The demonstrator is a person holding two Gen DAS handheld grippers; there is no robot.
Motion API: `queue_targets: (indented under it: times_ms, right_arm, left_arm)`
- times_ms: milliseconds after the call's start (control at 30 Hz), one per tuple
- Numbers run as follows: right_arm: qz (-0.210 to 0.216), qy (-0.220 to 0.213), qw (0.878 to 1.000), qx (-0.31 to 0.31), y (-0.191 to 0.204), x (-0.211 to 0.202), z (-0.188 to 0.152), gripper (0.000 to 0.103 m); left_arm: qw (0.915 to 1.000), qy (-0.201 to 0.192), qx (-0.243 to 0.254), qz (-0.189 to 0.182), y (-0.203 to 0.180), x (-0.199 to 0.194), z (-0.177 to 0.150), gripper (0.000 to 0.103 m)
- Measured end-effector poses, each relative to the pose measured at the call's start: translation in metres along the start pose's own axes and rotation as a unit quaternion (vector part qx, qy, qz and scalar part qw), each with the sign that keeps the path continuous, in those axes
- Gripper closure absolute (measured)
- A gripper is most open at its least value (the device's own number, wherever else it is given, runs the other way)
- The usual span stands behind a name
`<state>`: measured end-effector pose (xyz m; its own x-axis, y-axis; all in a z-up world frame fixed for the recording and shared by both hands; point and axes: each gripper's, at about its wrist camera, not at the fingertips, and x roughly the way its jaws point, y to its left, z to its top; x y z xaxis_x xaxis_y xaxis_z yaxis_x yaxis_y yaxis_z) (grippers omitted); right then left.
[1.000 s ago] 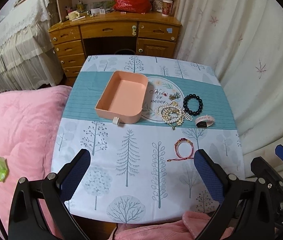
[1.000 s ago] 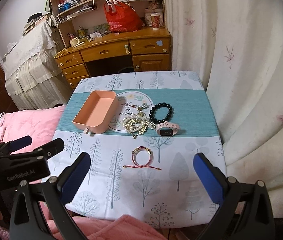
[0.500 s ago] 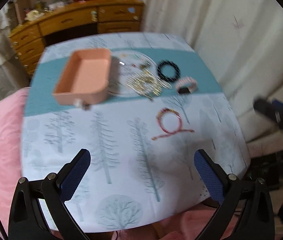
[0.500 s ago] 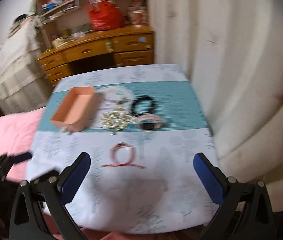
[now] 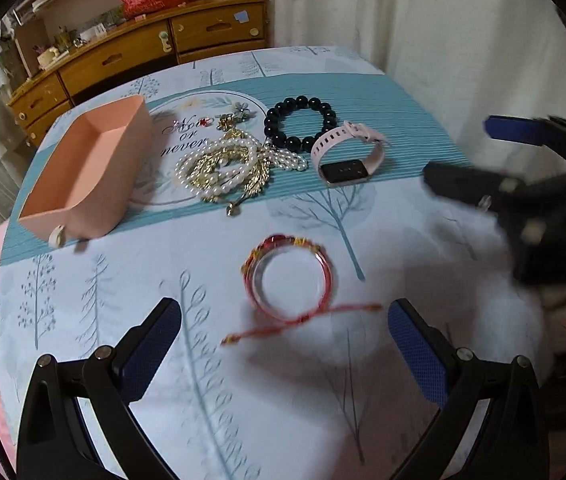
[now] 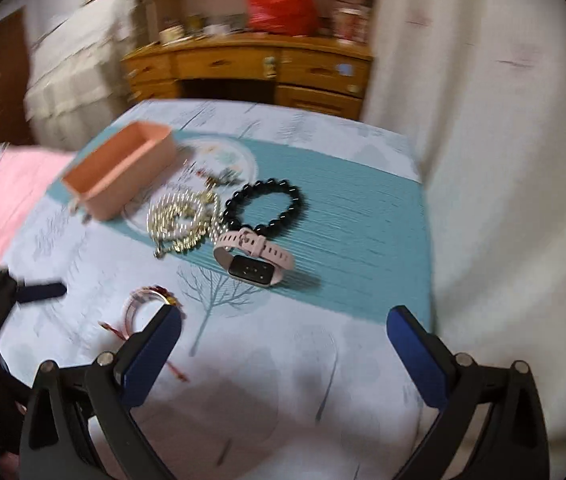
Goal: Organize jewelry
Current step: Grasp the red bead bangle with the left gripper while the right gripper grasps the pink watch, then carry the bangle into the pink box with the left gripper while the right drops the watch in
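Currently both the left gripper (image 5: 283,344) and right gripper (image 6: 283,344) are held wide and empty; the red string bracelet (image 5: 289,280) lies on the desk (image 5: 203,400), where its loose cord could be snagged.

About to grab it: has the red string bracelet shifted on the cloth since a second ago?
No. The red string bracelet lies on the same tree-print patch, below the pink watch, as before; only the cameras came closer.
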<state>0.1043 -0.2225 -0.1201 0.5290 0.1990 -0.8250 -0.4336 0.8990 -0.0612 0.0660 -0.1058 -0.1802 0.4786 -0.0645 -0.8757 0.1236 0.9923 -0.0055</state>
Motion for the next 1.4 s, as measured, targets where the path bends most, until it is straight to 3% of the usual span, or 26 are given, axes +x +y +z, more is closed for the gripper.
queue_targets:
  times_ms: [100,267,400,600,667,733,900,1033,1100,1167,1233,1300,1333,1400]
  right_arm:
    - [0.041,-0.007,0.998,-0.044,-0.001,0.03,0.0,0.0]
    - [0.086,-0.007,0.996,-0.038,-0.004,0.06,0.002,0.0]
    - [0.1,0.005,0.994,-0.053,-0.001,0.078,0.003,0.009]
    - [0.114,-0.006,0.993,-0.042,-0.005,0.091,0.009,0.02]
    - [0.116,-0.007,0.993,-0.033,-0.007,0.097,0.012,0.024]
    - [0.116,-0.004,0.993,-0.028,-0.009,0.101,0.015,0.034]
    - [0.12,-0.004,0.992,-0.035,-0.007,0.103,0.014,0.045]
    - [0.122,0.005,0.992,-0.032,-0.004,0.102,0.016,0.06]
    - [0.112,0.007,0.993,-0.027,-0.002,0.101,0.015,0.075]
    - [0.113,0.017,0.993,0.001,-0.004,0.101,0.017,0.076]
    - [0.148,0.034,0.986,0.07,-0.015,0.103,0.019,0.08]
    - [0.19,0.05,0.965,0.173,-0.029,0.108,0.015,0.081]
    - [0.201,0.055,0.955,0.213,-0.035,0.11,0.012,0.087]
    - [0.209,0.06,0.94,0.262,-0.04,0.111,0.007,0.091]
  left_arm:
    - [0.9999,0.008,-0.009,0.011,-0.003,0.016,0.006,0.001]
    - [0.9989,0.031,-0.023,0.026,-0.004,0.036,0.014,0.007]
    - [0.9965,0.068,-0.028,0.04,-0.003,0.05,0.019,0.02]
    - [0.9963,0.073,-0.043,0.012,-0.002,0.05,0.023,0.043]
    - [0.9963,0.076,-0.038,0.01,-0.003,0.05,0.023,0.043]
    - [0.9961,0.079,-0.038,0.009,-0.003,0.049,0.024,0.044]
    - [0.9952,0.087,-0.044,0.008,0.002,0.05,0.027,0.044]
    - [0.993,0.087,-0.08,0.0,0.014,0.048,0.031,0.044]
    - [0.9919,0.079,-0.099,0.004,0.022,0.042,0.033,0.044]
    - [0.9913,0.071,-0.11,0.016,0.029,0.035,0.036,0.044]
    - [0.9893,0.067,-0.128,0.019,0.037,0.025,0.038,0.044]
    - [0.9861,0.067,-0.152,0.013,0.047,0.014,0.04,0.044]
    - [0.9842,0.067,-0.163,0.009,0.05,0.007,0.041,0.044]
    - [0.9826,0.062,-0.175,0.006,0.063,-0.006,0.043,0.044]
